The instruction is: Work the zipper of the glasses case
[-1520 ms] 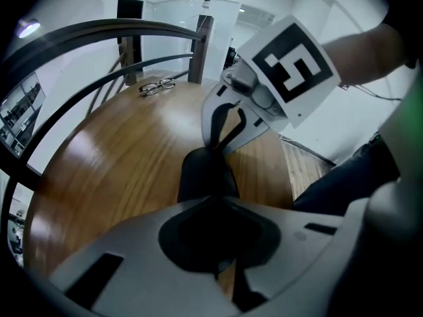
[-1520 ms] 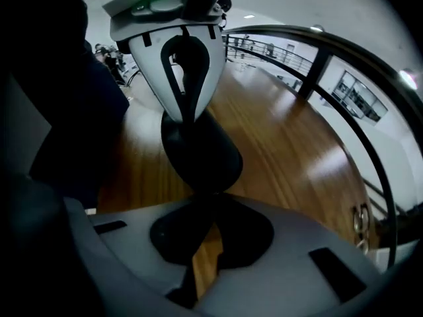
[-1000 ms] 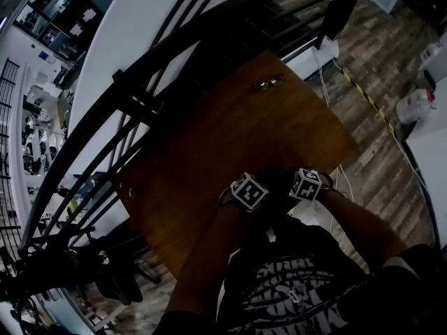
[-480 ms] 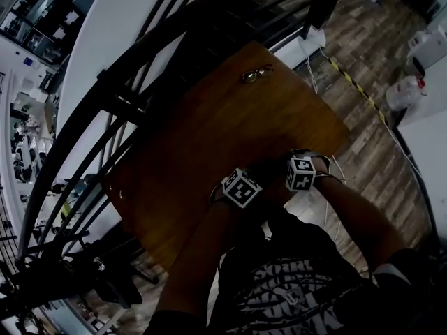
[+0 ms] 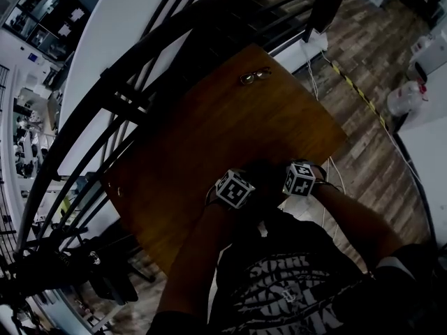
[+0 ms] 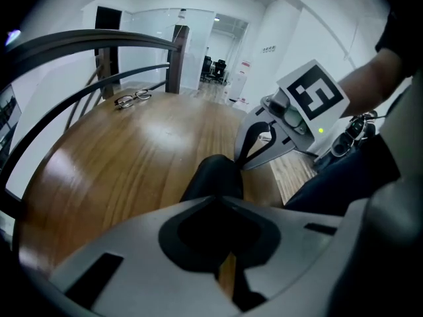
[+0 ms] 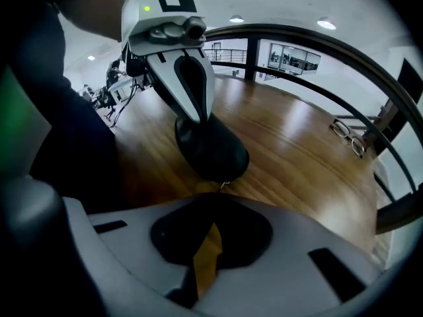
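A black glasses case [image 5: 263,178] lies near the front edge of the wooden table [image 5: 230,124], between my two grippers. In the left gripper view my left gripper [image 6: 215,200] is shut on the near end of the case [image 6: 211,177]; the right gripper [image 6: 256,152] stands at the far end. In the right gripper view the case [image 7: 211,149] lies just ahead, with the left gripper [image 7: 190,107] clamped on its far end. My right gripper [image 7: 218,191] is shut on the small metal zipper pull [image 7: 225,185] at the case's near end.
A pair of glasses [image 5: 254,76] lies at the far edge of the table, also seen as glasses [image 6: 132,100] and glasses [image 7: 348,137]. A dark curved railing [image 5: 133,82] runs along the table's far and left sides. The person's body is close to the front edge.
The two marker cubes have drawn slightly apart, the right gripper edging to the right across the table. Both stay shut at the case.
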{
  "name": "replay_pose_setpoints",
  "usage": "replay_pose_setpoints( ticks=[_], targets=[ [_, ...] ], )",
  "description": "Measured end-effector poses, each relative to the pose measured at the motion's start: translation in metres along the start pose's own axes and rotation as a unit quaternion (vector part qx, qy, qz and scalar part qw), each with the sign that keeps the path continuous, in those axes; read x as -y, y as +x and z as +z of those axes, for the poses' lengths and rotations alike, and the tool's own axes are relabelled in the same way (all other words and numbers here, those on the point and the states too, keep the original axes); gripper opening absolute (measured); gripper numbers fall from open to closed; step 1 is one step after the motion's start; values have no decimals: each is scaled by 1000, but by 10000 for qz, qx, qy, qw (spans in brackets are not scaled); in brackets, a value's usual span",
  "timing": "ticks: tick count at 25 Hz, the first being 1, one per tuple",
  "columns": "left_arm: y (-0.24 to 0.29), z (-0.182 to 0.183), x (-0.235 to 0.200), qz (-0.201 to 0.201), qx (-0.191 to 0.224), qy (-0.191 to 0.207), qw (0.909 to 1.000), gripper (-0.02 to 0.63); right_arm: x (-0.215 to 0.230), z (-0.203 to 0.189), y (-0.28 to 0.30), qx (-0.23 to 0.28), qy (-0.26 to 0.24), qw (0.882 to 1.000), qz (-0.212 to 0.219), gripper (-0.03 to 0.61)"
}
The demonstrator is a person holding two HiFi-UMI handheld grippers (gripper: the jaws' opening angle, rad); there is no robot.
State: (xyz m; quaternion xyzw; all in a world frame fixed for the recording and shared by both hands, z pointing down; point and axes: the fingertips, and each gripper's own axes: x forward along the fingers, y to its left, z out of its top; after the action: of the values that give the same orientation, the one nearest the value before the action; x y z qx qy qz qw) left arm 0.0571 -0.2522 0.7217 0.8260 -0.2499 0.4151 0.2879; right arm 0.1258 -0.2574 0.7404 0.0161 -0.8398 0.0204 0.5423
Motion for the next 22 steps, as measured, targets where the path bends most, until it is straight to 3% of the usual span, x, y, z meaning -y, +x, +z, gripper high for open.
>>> replay_pose_setpoints(
  ticks=[6, 9, 11, 13, 15, 19, 22],
  targets=[
    [0, 2, 3, -58, 8, 74, 10000, 6, -21, 6, -3, 261, 813, 9963, 120, 0],
    [1, 3, 3, -148, -28, 21, 9999, 6, -86, 27, 16, 262, 185, 9962, 811, -2],
    [2, 4, 3, -151, 20, 9, 9999, 6, -127, 45, 31, 335, -186, 9943, 997, -2],
    [2, 7, 2, -81, 59, 46, 9999, 6, -130, 51, 37, 475, -6, 9959, 768, -2],
    [1, 6, 1, -31, 90, 34, 9999, 6, -103, 40, 30, 540, 437, 9973, 233, 0],
    [-3, 10, 0, -53, 346, -135, 9993, 6, -26, 3, -7, 606, 1511, 9843, -683, 7],
    [-5, 10, -1, -14, 311, -103, 9995, 6, 5, -10, -7, 596, 1498, 9847, -661, 138]
  ],
)
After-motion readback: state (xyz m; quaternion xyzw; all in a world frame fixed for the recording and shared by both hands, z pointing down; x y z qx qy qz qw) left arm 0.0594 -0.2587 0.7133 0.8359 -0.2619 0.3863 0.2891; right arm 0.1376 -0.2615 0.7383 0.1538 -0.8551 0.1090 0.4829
